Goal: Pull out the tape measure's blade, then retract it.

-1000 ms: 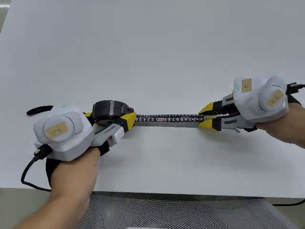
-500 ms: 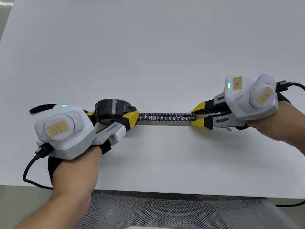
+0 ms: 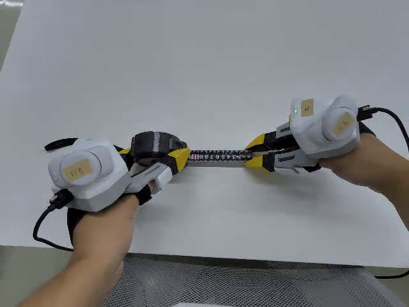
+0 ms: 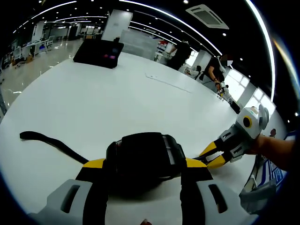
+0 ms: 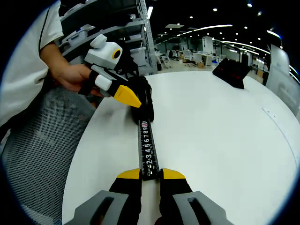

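Left side: left gripper (image 3: pixel 153 160) has its jaws closed around the black tape measure case (image 3: pixel 152 146), one yellow pad on each flank. The left gripper view shows the case wedged between them. The case sits on the white table (image 3: pixel 211 57), near the front edge and left of centre. Its black wrist strap (image 3: pixel 57 144) trails off further left, lying flat.

Middle: the blade (image 3: pixel 220 156) comes out of the case's right side with a short stretch showing, printed numbers up. It runs straight across the table, left to right, low over the surface.

Right side: right gripper (image 3: pixel 255 152) is pinched on the blade's free end, jaws together with the blade flat between the yellow tips. The right gripper view shows this clearly.

Key relation: the blade's long axis joins the two grippers, with the case at the left end and the tip at the right. My guess is that any pull or feed-back has to run along that line. The right gripper should travel while the left just anchors the case. Drifting off that line would likely kink the blade.
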